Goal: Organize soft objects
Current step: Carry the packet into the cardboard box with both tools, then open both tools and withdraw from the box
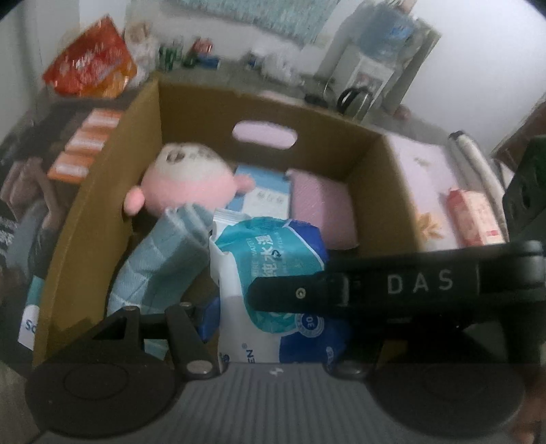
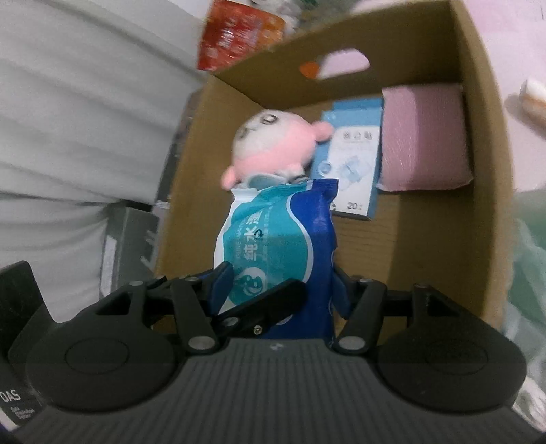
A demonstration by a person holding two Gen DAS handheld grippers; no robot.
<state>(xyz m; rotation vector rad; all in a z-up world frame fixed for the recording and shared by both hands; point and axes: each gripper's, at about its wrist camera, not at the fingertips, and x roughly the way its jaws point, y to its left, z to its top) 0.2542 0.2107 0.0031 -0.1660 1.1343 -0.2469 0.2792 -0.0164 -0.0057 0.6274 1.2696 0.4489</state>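
A blue and teal wet wipes pack (image 1: 273, 259) (image 2: 273, 239) stands upright over an open cardboard box (image 1: 102, 191) (image 2: 426, 51). My right gripper (image 2: 281, 293) is shut on its lower end, a blue pad against each side. My left gripper (image 1: 273, 317) also holds it: one blue pad (image 1: 208, 317) rests on its left edge, and the other is hidden behind the right gripper's black finger (image 1: 341, 290). In the box lie a pink plush (image 1: 187, 174) (image 2: 273, 140), a folded light blue towel (image 1: 160, 259), a pale blue carton (image 1: 262, 191) (image 2: 355, 160) and a pink pack (image 1: 324, 208) (image 2: 423, 136).
An orange snack bag (image 1: 92, 65) and orange cartons (image 1: 85, 147) sit left of the box. A pink patterned packet (image 1: 474, 218) lies to its right on a pink cloth. A kettle (image 1: 351, 99) and a water dispenser (image 1: 385, 30) stand behind. A person's white shirt (image 2: 85, 119) is close on the left.
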